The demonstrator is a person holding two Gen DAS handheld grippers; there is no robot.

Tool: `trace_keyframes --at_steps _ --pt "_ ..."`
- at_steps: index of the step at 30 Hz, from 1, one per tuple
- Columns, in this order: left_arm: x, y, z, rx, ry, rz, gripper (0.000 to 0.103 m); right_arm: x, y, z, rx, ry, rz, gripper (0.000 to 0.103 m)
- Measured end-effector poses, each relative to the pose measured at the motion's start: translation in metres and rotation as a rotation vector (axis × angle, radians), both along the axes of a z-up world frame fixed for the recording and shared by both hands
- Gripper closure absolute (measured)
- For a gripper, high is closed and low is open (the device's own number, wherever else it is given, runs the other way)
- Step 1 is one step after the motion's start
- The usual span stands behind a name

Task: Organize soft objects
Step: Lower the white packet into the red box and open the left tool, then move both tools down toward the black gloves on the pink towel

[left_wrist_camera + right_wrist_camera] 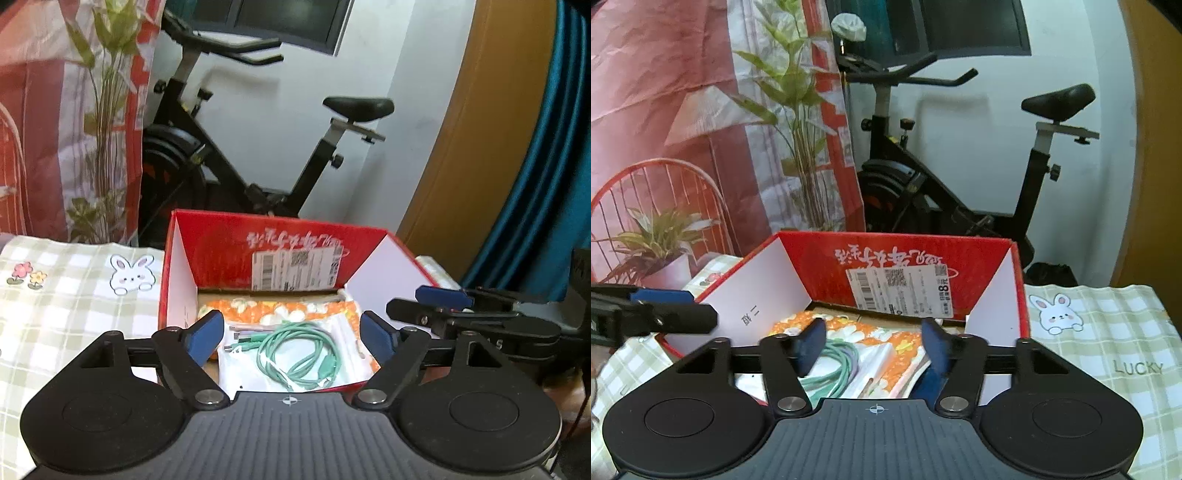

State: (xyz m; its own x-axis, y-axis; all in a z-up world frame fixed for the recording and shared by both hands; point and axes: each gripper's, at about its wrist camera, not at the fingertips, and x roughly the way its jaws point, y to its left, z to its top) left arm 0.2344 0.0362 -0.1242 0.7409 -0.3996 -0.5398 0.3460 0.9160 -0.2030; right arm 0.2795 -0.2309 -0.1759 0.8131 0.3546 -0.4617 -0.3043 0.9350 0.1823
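Your left gripper (293, 338) and right gripper (873, 345) tilt down over one box (280, 236), jaws apart, holding nothing; inside lies one cable (299, 354).

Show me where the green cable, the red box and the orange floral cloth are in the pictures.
green cable (299, 354), left wrist view, on the coiled loops.
red box (221, 240), left wrist view, on the inner face of its back wall.
orange floral cloth (258, 308), left wrist view, on the part lying behind the cable.

Red box (280, 240) with white inner flaps, orange floral cloth (273, 308) inside plus a mint green cable (299, 354). Green-and-white checked tablecloth (55, 295) with a white bunny print at 9 o'clock. Exercise bike (221, 147) at 12 is black.
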Motion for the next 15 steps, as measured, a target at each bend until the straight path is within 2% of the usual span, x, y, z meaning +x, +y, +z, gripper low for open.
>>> trace_keyframes --at_steps 2,7,10,15 --pt "-0.007 0.001 0.006 -0.001 -0.012 0.001 0.018 -0.007 -0.001 0.004 -0.003 -0.010 -0.004 0.035" --pt "-0.028 0.000 0.014 0.023 -0.021 0.003 0.006 -0.032 -0.004 0.015 0.007 -0.037 -0.013 0.000" --pt "-0.041 0.005 0.013 0.027 -0.014 0.010 0.000 -0.049 -0.006 0.019 0.023 -0.042 -0.010 0.000" --pt "-0.063 0.013 0.012 0.026 0.002 0.037 0.000 -0.078 -0.010 0.018 0.039 -0.037 -0.037 0.000"
